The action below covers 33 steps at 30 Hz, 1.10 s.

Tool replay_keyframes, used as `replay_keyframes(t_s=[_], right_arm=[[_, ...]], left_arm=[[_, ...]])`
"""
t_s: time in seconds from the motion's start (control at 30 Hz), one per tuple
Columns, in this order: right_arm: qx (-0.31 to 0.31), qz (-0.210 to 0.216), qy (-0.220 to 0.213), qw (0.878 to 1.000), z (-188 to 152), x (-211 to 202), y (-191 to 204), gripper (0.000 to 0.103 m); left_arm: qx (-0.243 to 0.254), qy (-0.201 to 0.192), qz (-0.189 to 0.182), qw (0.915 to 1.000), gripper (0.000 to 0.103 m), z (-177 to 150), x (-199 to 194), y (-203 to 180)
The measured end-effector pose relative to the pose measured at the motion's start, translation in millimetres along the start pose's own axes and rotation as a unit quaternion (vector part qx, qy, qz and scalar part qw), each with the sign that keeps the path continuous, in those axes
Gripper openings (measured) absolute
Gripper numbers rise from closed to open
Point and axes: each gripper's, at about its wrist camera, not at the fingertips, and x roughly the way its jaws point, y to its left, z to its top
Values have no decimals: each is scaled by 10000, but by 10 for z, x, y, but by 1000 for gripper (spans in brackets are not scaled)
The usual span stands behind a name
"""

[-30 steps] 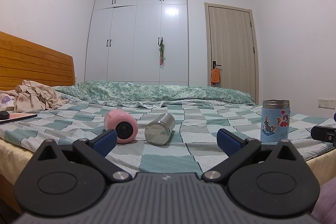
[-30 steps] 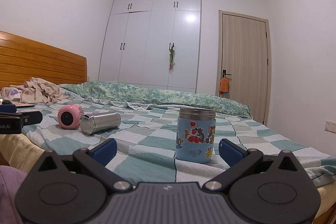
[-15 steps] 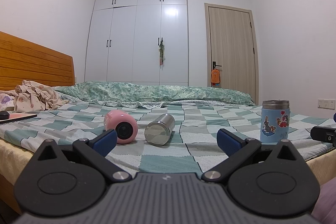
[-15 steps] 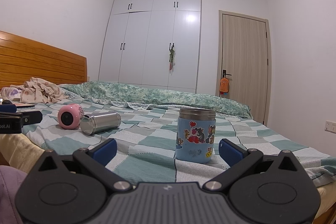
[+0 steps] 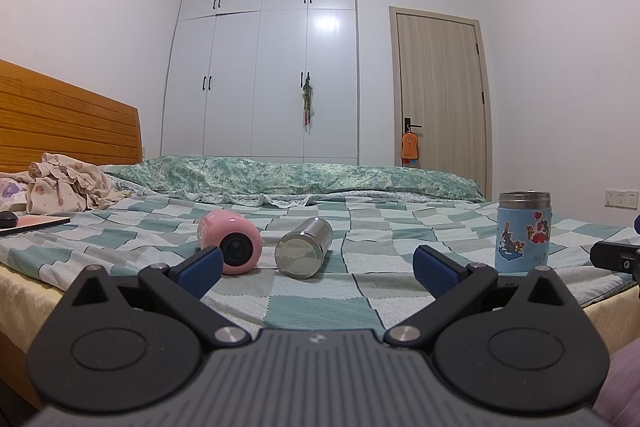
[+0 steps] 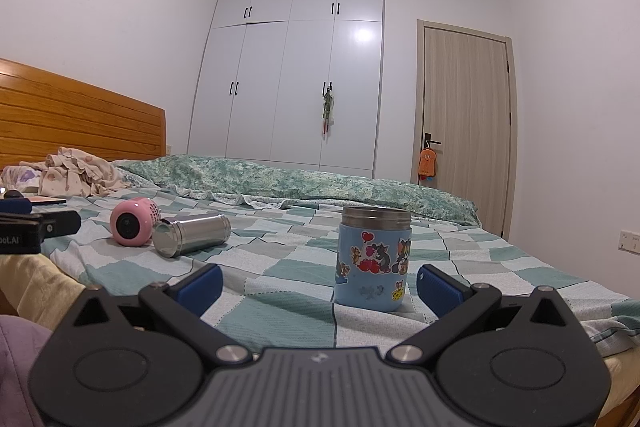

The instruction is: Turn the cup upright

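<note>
Now, left gripper (image 5: 316, 267): jaws wide, empty, facing two lying cups.
Right gripper (image 6: 318, 285): jaws wide, empty.
Pink cup (image 5: 231, 242): on its side, beside steel cup (image 5: 305, 248).
Blue cup (image 6: 373, 259): upright.
Risk: soft bed (image 5: 280, 307) could let a righted cup topple; round cups may roll when nudged.

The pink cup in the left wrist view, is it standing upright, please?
No, the pink cup lies on its side on the bed, beside the steel cup.
</note>
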Motion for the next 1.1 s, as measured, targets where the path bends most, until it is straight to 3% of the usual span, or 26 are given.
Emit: replay_keyframes(t_s=[0.23,0.6,0.9,1.1], right_arm=[[-17,15,14,10000,14,16,3,103],[-279,567,188,9978,338,276,189,103],[-248,1408,783,9866,724,971,509,103],[-228,1656,1270,9777,887,1670,874,103]], left_arm=[[-6,12,5,10000,103,8,1,-4],[-20,76,2,10000,103,304,167,57],[186,405,-78,9990,103,570,693,368],[217,516,14,9984,103,666,1109,699]])
